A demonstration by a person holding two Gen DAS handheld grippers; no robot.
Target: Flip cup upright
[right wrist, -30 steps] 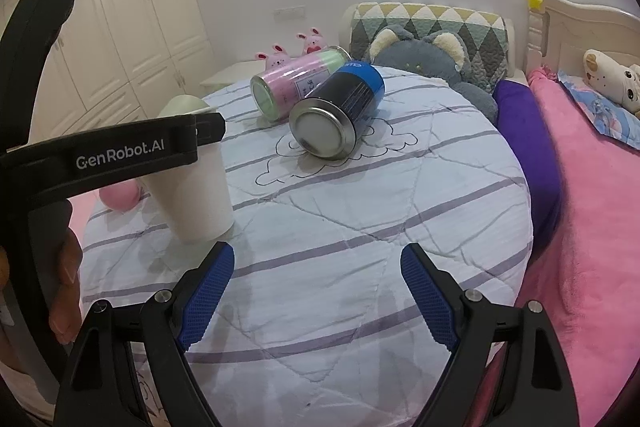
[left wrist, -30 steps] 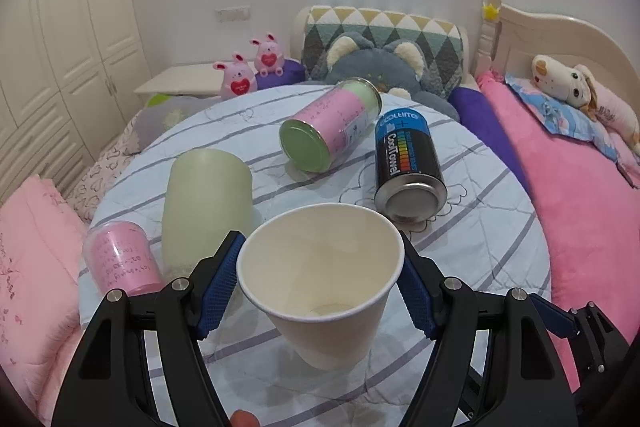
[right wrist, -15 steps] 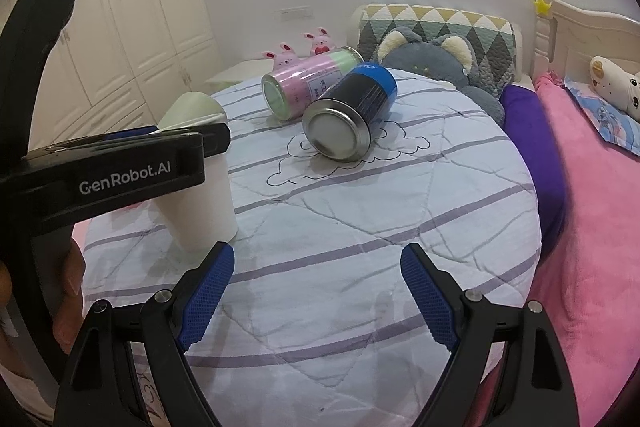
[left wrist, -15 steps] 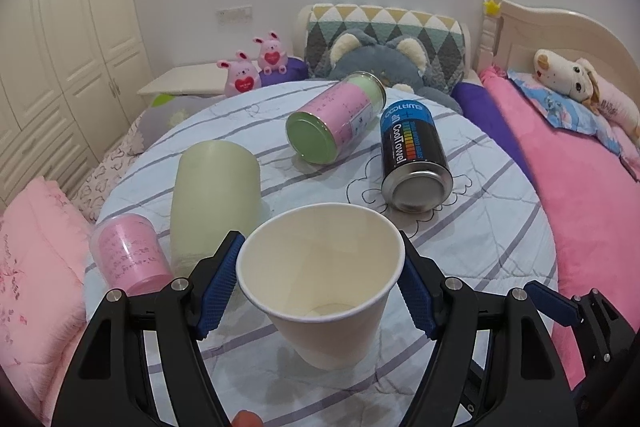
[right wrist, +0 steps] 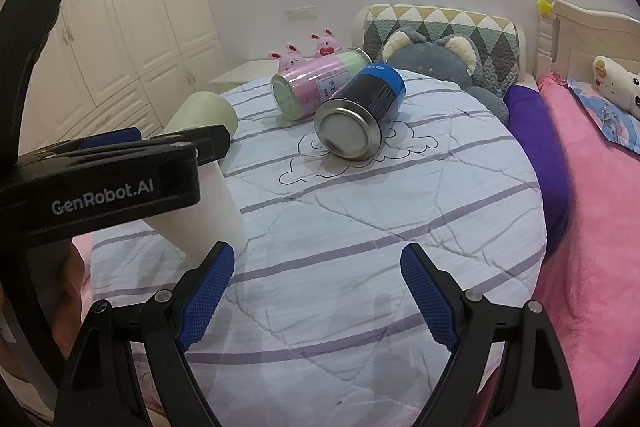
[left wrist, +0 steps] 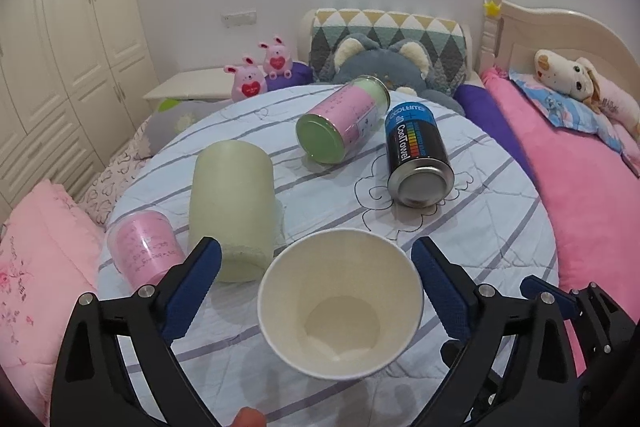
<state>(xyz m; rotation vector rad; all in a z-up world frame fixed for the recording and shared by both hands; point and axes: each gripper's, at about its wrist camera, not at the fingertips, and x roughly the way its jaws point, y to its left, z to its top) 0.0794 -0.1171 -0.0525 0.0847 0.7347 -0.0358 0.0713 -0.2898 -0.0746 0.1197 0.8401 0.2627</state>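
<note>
Left gripper [left wrist: 316,287] has jaws spread, blue pads clear of the white paper cup [left wrist: 340,311] on both sides, no contact visible. Cup stands mouth-up near the front edge of the round table [left wrist: 480,227], just beside the pale green cup [left wrist: 232,207], which sits upside down.

Right gripper [right wrist: 316,291] is also spread, holding nothing, over bare cloth.

Paper cup looks light and thin-walled: likely crushes under a hard squeeze and tips easily. Best hold is mid-wall, below the rolled rim, light pressure.

Tablecloth is soft quilted fabric, so footing is uneven. The pink-green canister [left wrist: 344,123] and black CoolTowel can [left wrist: 416,155] lie on their sides toward the far edge; both look rigid with metal ends.
</note>
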